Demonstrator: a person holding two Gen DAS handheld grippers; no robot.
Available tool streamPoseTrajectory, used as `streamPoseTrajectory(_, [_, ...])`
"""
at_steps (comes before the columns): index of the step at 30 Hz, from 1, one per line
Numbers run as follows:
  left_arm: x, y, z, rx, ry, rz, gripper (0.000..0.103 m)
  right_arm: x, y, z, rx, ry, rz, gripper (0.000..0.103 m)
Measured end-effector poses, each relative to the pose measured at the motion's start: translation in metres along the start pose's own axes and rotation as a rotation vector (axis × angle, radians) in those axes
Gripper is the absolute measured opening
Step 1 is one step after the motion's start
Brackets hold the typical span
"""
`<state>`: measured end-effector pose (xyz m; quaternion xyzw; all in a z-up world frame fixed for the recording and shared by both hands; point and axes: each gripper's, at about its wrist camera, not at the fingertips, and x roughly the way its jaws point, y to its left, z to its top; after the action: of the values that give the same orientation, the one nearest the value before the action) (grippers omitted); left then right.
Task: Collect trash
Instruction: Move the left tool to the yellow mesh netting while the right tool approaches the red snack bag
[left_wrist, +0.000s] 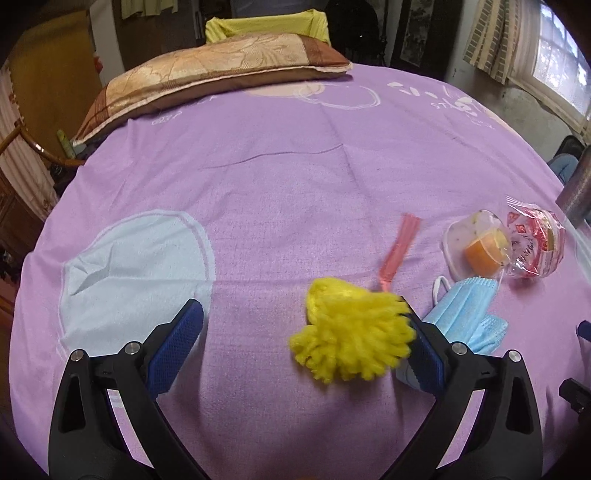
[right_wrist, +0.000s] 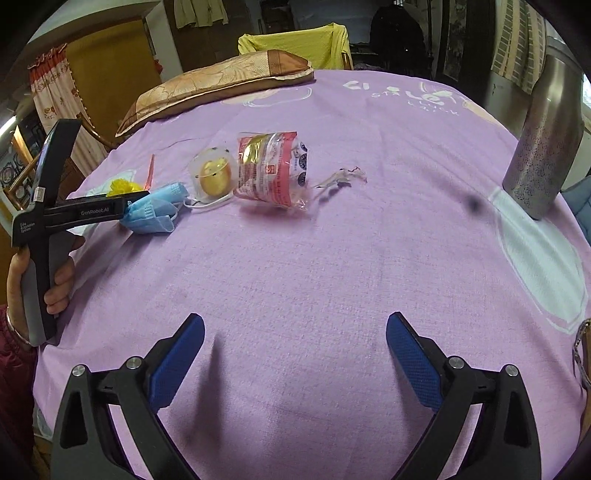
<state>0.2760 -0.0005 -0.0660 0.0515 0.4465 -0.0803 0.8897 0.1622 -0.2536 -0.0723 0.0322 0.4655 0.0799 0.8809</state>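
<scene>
The left gripper (left_wrist: 306, 336) gapes, a yellow yarn pom-pom (left_wrist: 351, 332) against its right pad. Only the right gripper (right_wrist: 295, 350), jaws apart and empty, sees the perforated metal bin (right_wrist: 543, 155) far right.

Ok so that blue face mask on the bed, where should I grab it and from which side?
Grip the bunched pleated body of the blue face mask, not the thin white ear loop trailing toward the clear cup. It lies crumpled and raised off the purple sheet, so come from above. The open left gripper is already beside it; the yellow pom-pom crowds the other side.
</scene>
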Motion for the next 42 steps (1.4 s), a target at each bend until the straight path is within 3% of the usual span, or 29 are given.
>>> streamPoseTrajectory(3, [0.001,-0.004,0.000,0.015,0.003,-0.023,0.092,-0.001,-0.001,-0.001,0.002,-0.002,0.006,0.097])
streamPoseTrajectory(5, [0.002,-0.002,0.000,0.002,0.010,-0.061,0.078,-0.001,0.000,-0.001,0.001,-0.002,0.007,0.097])
streamPoseTrajectory(12, [-0.005,0.006,0.003,-0.032,0.001,-0.089,0.047,-0.002,0.000,-0.001,0.004,-0.003,0.012,0.097])
streamPoseTrajectory(17, [-0.015,0.033,0.006,-0.125,-0.025,-0.065,0.045,-0.002,0.000,-0.001,0.005,-0.003,0.013,0.097])
streamPoseTrajectory(22, [-0.009,0.045,0.005,-0.178,0.006,-0.066,0.045,-0.002,-0.001,-0.001,0.005,-0.004,0.014,0.097])
streamPoseTrajectory(24, [-0.005,0.041,0.004,-0.160,0.024,-0.058,0.046,-0.002,-0.001,-0.001,0.005,-0.005,0.014,0.097])
streamPoseTrajectory(27, [-0.003,0.030,0.004,-0.116,0.026,-0.031,0.057,-0.003,-0.001,-0.001,0.006,-0.006,0.015,0.097])
streamPoseTrajectory(29, [-0.001,0.028,0.001,-0.096,0.033,-0.014,0.076,-0.003,-0.001,-0.001,0.006,-0.006,0.015,0.097])
streamPoseTrajectory(31, [0.003,0.026,0.000,-0.088,0.045,0.020,0.086,-0.003,-0.001,-0.001,0.006,-0.006,0.016,0.097])
streamPoseTrajectory(34, [0.006,0.023,-0.001,-0.070,0.045,0.046,0.089,-0.003,-0.001,-0.001,0.007,-0.006,0.016,0.097])
streamPoseTrajectory(36, [0.010,0.022,-0.001,-0.067,0.053,0.052,0.098,-0.003,-0.001,-0.001,0.006,-0.006,0.015,0.097])
streamPoseTrajectory(42, [0.010,0.021,-0.002,-0.079,0.033,0.066,0.098,-0.003,-0.001,-0.001,0.003,-0.001,0.015,0.097])
